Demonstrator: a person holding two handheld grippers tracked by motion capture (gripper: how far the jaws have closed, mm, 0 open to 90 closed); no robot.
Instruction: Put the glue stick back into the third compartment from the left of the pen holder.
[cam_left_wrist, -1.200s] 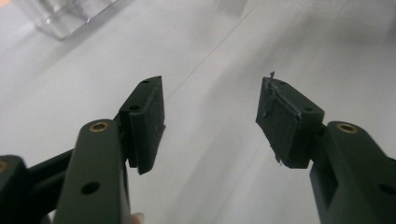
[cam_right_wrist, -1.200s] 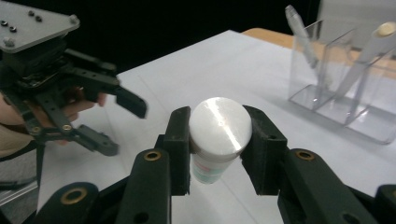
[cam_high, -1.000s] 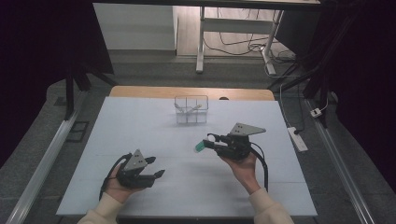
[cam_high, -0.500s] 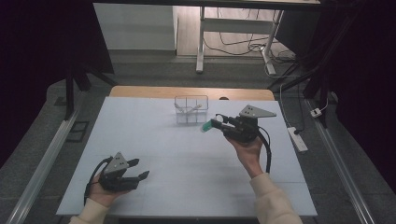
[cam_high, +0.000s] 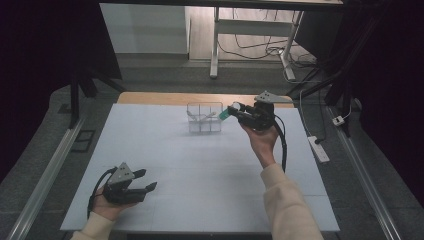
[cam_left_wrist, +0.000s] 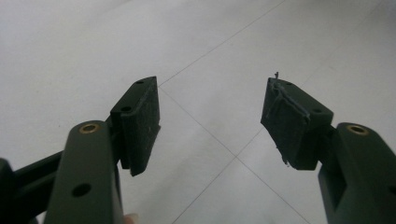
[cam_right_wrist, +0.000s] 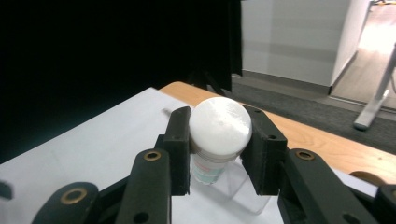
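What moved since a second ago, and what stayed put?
The right gripper carried the little white-capped tube away from the person, up to the clear box, still clamped on it. The left gripper pulled back toward the near-left corner, open. The box stayed put.

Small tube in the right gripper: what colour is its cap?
White cap on a teal-printed small tube; clearest in the right gripper view.

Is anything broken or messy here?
One small thing: in the left gripper view, the pad on one jaw of the left gripper looks frayed, its covering peeling at the edges. Otherwise nothing is spilled. The right gripper holds the white-capped bottle by the clear box.
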